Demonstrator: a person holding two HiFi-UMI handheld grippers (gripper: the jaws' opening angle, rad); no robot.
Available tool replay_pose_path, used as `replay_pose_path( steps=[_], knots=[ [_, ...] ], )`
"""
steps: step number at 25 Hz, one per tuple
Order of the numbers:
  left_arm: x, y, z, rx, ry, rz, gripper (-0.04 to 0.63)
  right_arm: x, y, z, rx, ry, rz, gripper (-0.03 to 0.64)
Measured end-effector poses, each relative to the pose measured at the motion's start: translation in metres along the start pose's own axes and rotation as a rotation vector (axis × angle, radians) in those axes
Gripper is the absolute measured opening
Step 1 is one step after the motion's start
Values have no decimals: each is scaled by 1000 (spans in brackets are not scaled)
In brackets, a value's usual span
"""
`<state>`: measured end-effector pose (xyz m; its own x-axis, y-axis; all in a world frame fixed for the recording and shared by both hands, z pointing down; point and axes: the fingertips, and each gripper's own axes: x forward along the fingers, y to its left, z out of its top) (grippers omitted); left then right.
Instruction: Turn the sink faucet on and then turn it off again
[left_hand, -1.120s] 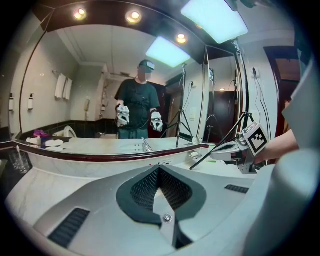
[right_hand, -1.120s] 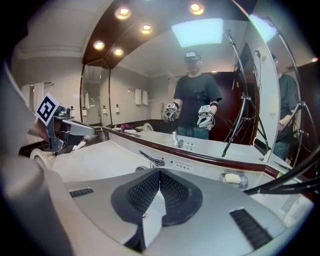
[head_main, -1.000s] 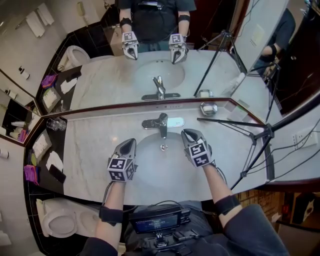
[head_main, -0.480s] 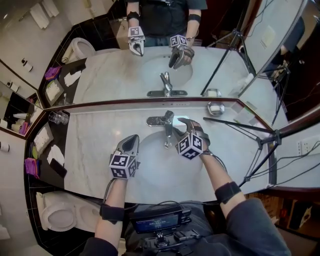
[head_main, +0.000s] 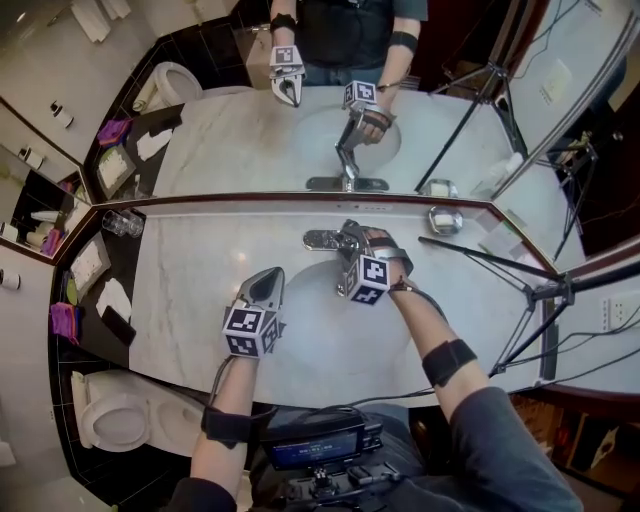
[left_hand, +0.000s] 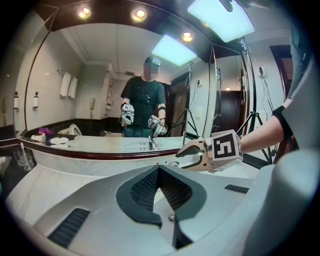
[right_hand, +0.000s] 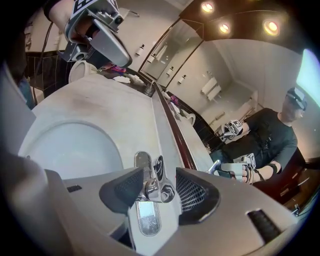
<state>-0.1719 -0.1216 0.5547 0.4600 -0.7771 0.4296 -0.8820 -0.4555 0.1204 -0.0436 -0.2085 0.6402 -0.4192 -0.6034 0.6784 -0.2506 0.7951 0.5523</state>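
Chrome single-lever sink faucet (right_hand: 158, 188) now stands between the released jaws of the right claw (head_main: 352, 243), which have just been opening on approach, so turn-on is pending; left claw (left_hand: 159, 171) remains clenched, empty.

Faucet (head_main: 322, 240): polished chrome metal, mirror-bright. Counter (head_main: 190, 290): pale marbled stone, smooth, glossy. Basin (head_main: 300, 320): white, glossy. Left gripper (left_hand: 159, 167), right gripper (right_hand: 159, 185): matt grey plastic; pads (left_hand: 145, 190) black, finely ribbed.
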Motion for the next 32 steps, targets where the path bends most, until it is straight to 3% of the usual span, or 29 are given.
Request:
replay_pose_path(
  steps=[5, 16, 32],
  knots=[
    [-3, 9, -5, -11, 5, 14, 0, 15, 16, 1, 1, 15, 79, 192],
    [-2, 10, -16, -34, 16, 14, 0, 16, 18, 1, -21, 18, 48, 175],
    [6, 6, -12, -32, 15, 1, 0, 23, 56, 1, -101, 61, 143, 176]
  ],
)
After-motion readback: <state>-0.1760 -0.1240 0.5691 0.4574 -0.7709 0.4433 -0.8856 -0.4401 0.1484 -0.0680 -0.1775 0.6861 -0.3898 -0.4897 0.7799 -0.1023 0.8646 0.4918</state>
